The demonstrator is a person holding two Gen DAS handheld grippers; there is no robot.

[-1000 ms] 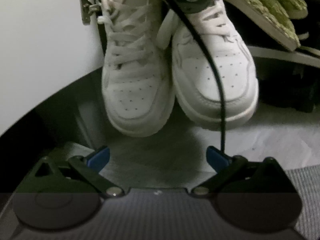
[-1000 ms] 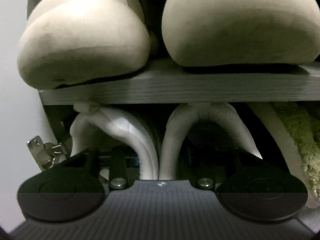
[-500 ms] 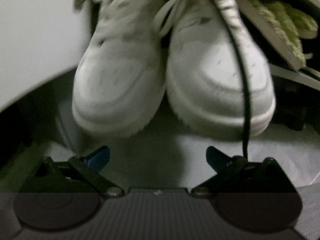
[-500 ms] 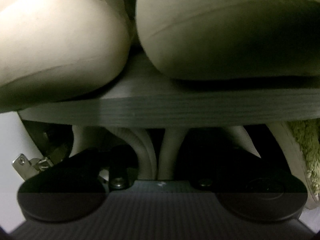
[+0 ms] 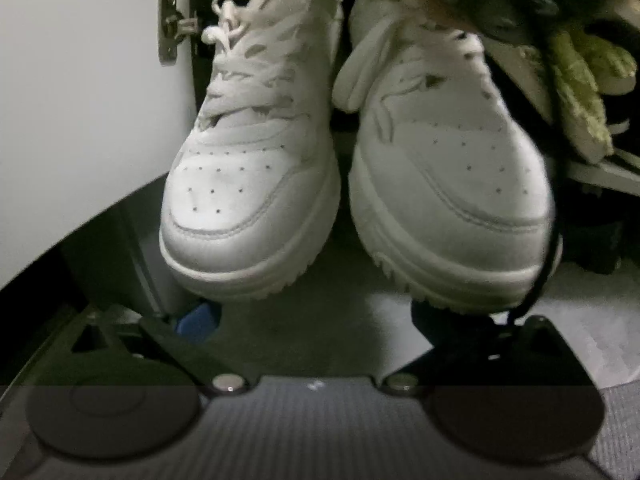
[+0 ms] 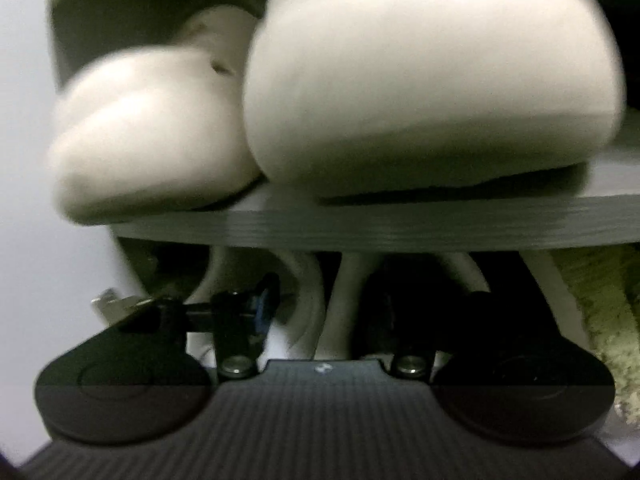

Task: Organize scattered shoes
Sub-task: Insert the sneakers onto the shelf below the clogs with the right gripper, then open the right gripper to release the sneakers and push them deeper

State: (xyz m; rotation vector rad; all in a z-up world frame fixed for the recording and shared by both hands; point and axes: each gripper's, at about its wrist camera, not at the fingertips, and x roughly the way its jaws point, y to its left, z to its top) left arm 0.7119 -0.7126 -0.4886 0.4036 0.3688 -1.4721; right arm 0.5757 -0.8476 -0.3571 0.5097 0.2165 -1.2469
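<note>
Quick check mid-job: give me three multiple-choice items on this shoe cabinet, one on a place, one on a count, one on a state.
1. Where do the cream rounded shoes stand?
A. on the grey shelf
B. on the floor
C. inside a box

2. How many white leather lace-up sneakers does the left wrist view show?
A. one
B. two
C. four

3. How do the left gripper jaws stand?
A. shut on a sneaker
B. shut on a lace
C. open, gripping nothing

Key:
1 A, their soles rest on the shelf board.
2 B, a pair stands side by side, toes toward the camera.
3 C, the blue pads are wide apart.
</note>
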